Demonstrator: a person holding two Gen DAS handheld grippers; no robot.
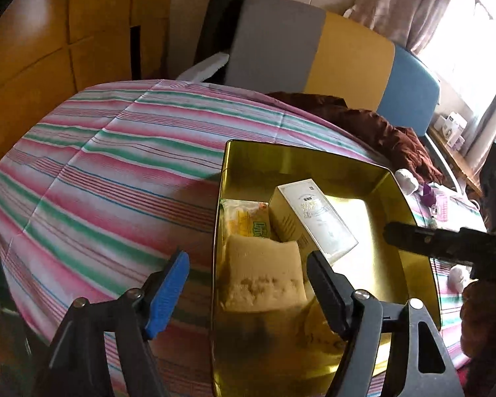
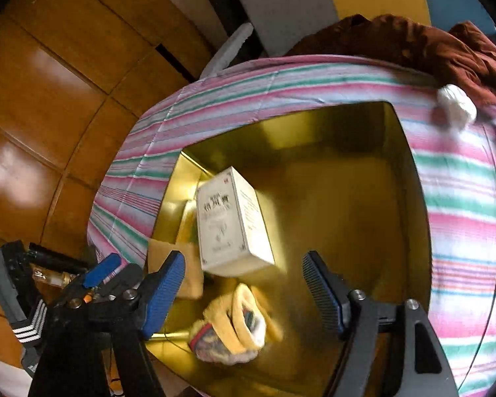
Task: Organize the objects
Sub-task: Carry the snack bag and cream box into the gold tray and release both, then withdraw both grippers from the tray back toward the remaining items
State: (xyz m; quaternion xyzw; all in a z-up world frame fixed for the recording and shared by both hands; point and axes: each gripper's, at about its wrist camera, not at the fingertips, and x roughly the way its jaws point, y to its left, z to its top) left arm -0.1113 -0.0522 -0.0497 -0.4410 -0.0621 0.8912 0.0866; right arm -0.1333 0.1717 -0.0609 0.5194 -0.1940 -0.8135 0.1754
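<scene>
both grippers hang over the gold tin (image 1: 393, 284), which sits on a surface under a pink, green and white striped cloth (image 1: 115, 165). left gripper (image 1: 248, 284) first: its jaws stand wide apart, nothing clamped, and the tin's near left wall rises up between them. the blue pad is outside over the cloth, the black finger inside over the tin.

in the tin, the left wrist view picks out a white carton (image 1: 317, 218) leaning tilted against a tan sponge-like block (image 1: 264, 274), with a yellow packet (image 1: 244, 218) tucked behind in the corner. that packet is barely visible from the other side.

over to the right wrist view: the right gripper (image 2: 244, 292) is spread wide too, gripping nothing, its fingers hanging above the tin's floor. here the carton (image 2: 231, 221) shows its printed face, the tan block (image 2: 182, 274) peeks out behind the left pad, and there's something the left camera misses: a yellow-trimmed fuzzy sock bundle (image 2: 234, 330) lying on the tin's floor just below the carton, blurred.

the left view alone catches the headboard panels in grey, yellow and blue (image 1: 347, 53), and the right gripper's black finger reaching in from the right edge. both views show the brown crumpled cloth (image 2: 413, 39) beyond the tin.
</scene>
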